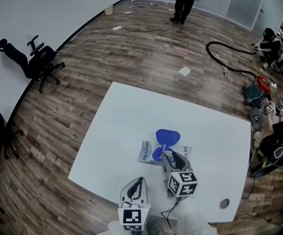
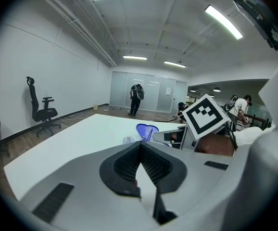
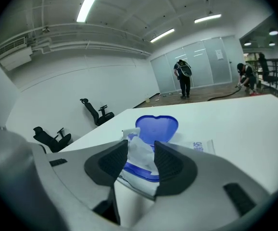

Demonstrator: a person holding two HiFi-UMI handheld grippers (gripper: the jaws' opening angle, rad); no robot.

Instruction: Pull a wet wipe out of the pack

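Pack (image 1: 147, 152) print unreadable, right tongs (image 3: 141, 147) open around wipe (image 3: 139, 159), left tongs (image 2: 140, 146) closed

White table (image 1: 127, 116) on wood-plank floor (image 1: 131, 58), black chair (image 1: 38, 62) by white wall (image 1: 34, 9).

Flat wipe pack (image 1: 146, 152); blue lid (image 1: 167, 136) open

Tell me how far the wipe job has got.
Done: the blue lid of the pack stands open, a wipe tuft sticking up. In hand: the right gripper, jaws open, straddles the tuft without pinching. Left: close, pull it free; the left gripper hangs shut, off the pack.
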